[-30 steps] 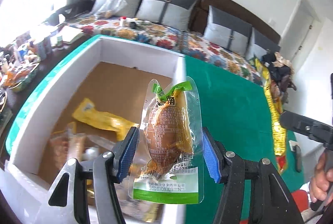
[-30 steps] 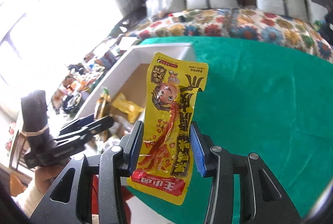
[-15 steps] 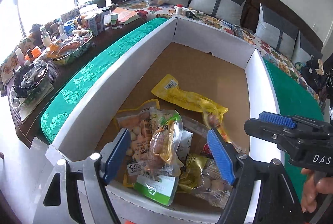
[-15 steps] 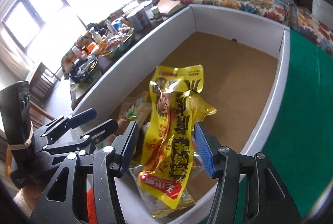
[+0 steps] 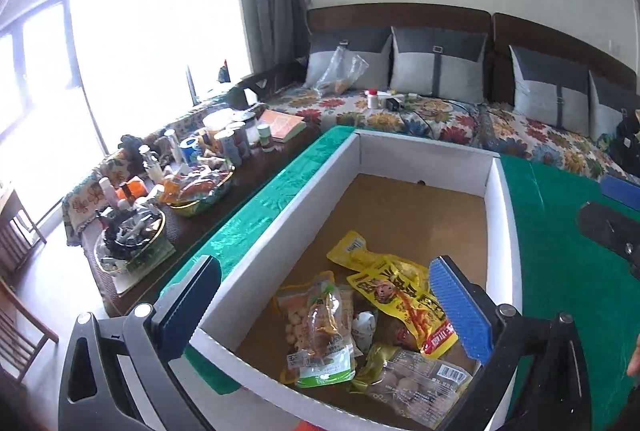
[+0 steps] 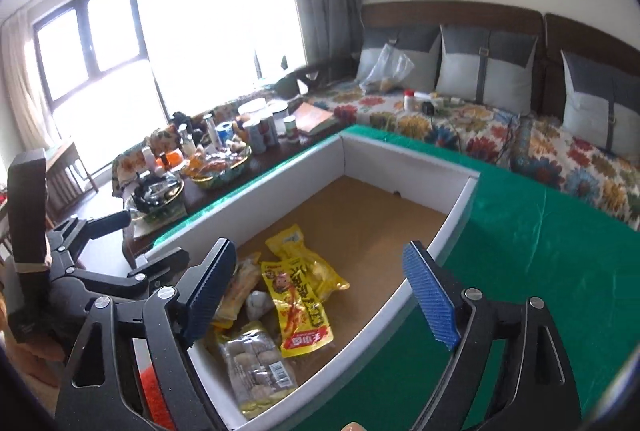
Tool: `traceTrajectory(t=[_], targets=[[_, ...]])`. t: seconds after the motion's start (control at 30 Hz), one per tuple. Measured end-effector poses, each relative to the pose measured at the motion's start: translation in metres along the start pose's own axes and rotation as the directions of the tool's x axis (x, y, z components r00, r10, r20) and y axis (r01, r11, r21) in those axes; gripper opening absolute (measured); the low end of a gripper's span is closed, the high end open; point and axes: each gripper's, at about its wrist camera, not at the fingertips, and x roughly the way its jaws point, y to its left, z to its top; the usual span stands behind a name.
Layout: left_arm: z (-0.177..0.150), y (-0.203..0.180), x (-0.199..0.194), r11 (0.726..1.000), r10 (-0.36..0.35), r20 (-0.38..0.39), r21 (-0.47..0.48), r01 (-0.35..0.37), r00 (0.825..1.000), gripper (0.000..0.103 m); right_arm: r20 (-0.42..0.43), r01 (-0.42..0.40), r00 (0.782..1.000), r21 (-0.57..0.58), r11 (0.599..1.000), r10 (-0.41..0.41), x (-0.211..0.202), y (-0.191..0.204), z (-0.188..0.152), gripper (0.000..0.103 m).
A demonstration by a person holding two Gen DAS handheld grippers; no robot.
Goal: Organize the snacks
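A white cardboard box [image 5: 504, 231] [image 6: 460, 215] with a brown floor stands on the green cloth. Several snack packets lie at its near end. Among them are a yellow cartoon packet [image 5: 404, 303] [image 6: 298, 307], a green-edged clear pouch of brown meat [image 5: 324, 331], a plain yellow pouch [image 5: 352, 251] [image 6: 288, 241] and a clear pack of round pieces [image 5: 416, 387] [image 6: 256, 363]. My left gripper [image 5: 326, 311] hovers above the pile, its jaws opening, nothing between the pads. My right gripper [image 6: 322, 291] hangs over the same end, jaws opening and empty.
Green cloth [image 6: 540, 251] covers the table to the right of the box. A dark side table [image 5: 192, 207] on the left carries bowls, bottles and cans. Behind is a floral sofa [image 5: 440, 119] with grey cushions. The box's far half is bare floor.
A second ago each gripper was shut on a packet. Both packets now lie in the box, both jaws have spread wide, and both views have tilted up and pulled back.
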Motion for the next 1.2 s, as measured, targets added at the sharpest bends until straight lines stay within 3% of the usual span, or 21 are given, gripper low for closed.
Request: traceTrajectory(t=[0.07,0.23,0.43,0.67,0.8,1.2], targets=[[0.000,0.004,-0.005,0.999,0.038,0.011,-0.021,-0.038,0.999,0.103,-0.023,0.023,0.999,-0.019,1.000,-0.024,-0.005,0.000,-0.001,0.089],[-0.008,0.006,0.000,0.999,0.040,-0.070,-0.016,-0.041,0.997,0.103,-0.181,0.104,0.979,0.047,0.993,-0.094,0.007,-0.005,-0.013,0.089],[-0.013,0.006,-0.003,0.997,0.073,-0.053,-0.008,-0.073,0.996,0.103,-0.218,0.123,0.970,0.061,0.990,-0.107,0.014,0.005,-0.018,0.089],[-0.014,0.023,0.006,0.997,-0.039,-0.121,-0.071,0.031,0.992,0.103,-0.242,0.114,0.965,0.058,0.992,-0.097,0.017,0.024,-0.011,0.089],[-0.016,0.025,0.008,0.998,-0.007,-0.129,-0.056,0.000,0.992,0.103,-0.256,0.105,0.963,0.046,0.993,-0.090,0.021,0.035,-0.009,0.089],[-0.016,0.032,0.004,0.998,-0.016,-0.165,-0.062,0.005,0.986,0.103,-0.308,0.106,0.947,0.022,0.994,-0.094,0.036,0.053,-0.004,0.089]])
